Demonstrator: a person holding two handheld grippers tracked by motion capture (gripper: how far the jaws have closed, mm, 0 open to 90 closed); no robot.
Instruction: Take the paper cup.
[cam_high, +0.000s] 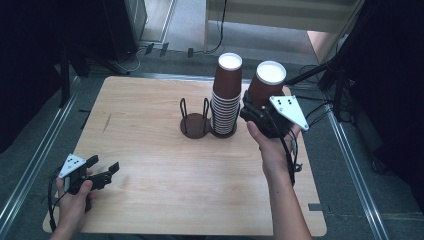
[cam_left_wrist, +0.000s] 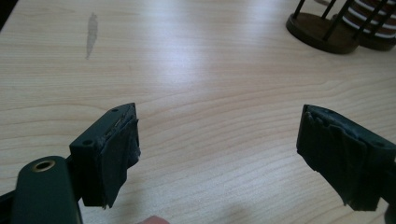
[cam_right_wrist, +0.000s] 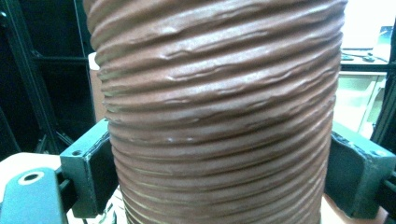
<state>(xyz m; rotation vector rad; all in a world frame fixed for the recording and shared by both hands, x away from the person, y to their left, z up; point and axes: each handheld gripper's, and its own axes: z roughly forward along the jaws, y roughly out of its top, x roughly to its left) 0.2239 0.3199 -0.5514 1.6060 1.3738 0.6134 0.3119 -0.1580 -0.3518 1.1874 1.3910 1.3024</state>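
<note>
Plywood table top (cam_high: 150, 150) carries everything here. At its near left corner the left gripper (cam_high: 106, 170) rests low with its jaws partly spread and nothing between them. Past the middle stands a dark brown wire cup holder (cam_high: 195, 122), its left ring bare, its right ring bearing a tall stack of ribbed brown paper cups (cam_high: 226, 97). Just right of that stack, the right gripper (cam_high: 250, 107) clamps a single ribbed brown paper cup (cam_high: 265, 82), lifted and tilted, close beside the stack.

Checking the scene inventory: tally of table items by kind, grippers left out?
Brown cup stack: 1
Loose brown cup, held in the right gripper: 1
Empty wire cup holder: 1
Total: 3
</note>
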